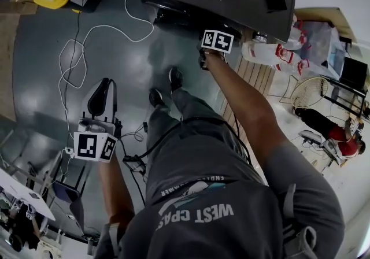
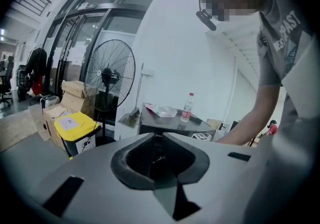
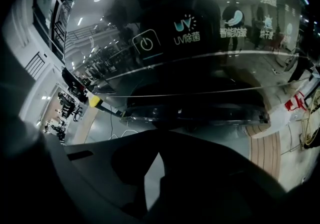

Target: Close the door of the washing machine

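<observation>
Right gripper point(image 3: 159, 135) fingers together, tips at washing machine door point(image 3: 200, 99) edge.

A glossy grey-green floor point(image 1: 34, 78) is recorded, with a white cable point(image 1: 74, 58) looped across it and a strip of wooden boards point(image 1: 257, 78) along its right side. A yellow-lidded bin point(image 2: 75, 124) and cardboard boxes point(image 2: 75, 89) are set beside a pedestal fan point(image 2: 111, 75), before a white wall point(image 2: 170, 43). Tall glazed panels point(image 2: 75, 38) are noted at left.
</observation>
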Motion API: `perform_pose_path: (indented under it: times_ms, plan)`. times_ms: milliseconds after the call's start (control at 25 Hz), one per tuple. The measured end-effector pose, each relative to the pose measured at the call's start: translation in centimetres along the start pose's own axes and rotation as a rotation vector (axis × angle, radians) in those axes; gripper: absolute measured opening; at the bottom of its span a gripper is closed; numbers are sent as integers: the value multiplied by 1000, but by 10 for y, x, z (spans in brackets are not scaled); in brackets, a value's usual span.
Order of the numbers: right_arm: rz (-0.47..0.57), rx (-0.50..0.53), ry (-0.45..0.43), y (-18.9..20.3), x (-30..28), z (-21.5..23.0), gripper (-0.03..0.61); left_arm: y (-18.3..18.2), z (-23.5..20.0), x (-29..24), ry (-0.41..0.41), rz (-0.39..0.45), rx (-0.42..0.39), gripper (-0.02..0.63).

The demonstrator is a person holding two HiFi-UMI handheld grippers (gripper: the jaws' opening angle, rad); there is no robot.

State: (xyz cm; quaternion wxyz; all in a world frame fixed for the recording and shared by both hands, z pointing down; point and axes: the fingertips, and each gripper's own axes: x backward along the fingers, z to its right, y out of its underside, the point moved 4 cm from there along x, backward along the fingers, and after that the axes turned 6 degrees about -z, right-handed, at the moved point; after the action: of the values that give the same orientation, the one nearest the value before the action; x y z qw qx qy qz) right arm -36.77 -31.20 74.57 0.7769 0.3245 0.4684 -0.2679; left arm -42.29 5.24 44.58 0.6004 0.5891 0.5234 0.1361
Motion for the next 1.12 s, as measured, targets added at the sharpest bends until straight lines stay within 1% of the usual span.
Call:
perform_pose_path:
  times_ms: [160, 320, 440, 520, 720, 880, 1120]
  plan:
    - [-17, -13, 6, 0, -2, -1, 28, -7, -1, 5, -2, 3, -15, 58]
    - [-45, 4, 14, 1, -2, -2, 28, -15, 0, 11, -1, 16, -29, 58]
    - [-74, -2, -2, -2, 3, -3, 29, -22, 1, 16, 5, 29, -39, 58]
    - [-65, 8, -20, -6, 13, -7, 29, -27, 2, 20, 9, 38, -47, 58]
    - [9, 59, -85, -13, 51, -26, 29, -41, -1, 35, 11, 63, -68, 58]
    - [81, 116, -151, -21, 94, -46, 30, -52, -3, 51, 9, 86, -89, 58]
    - [269, 186, -258, -46, 189, -82, 31, -68, -3, 73, 7, 135, -119, 58]
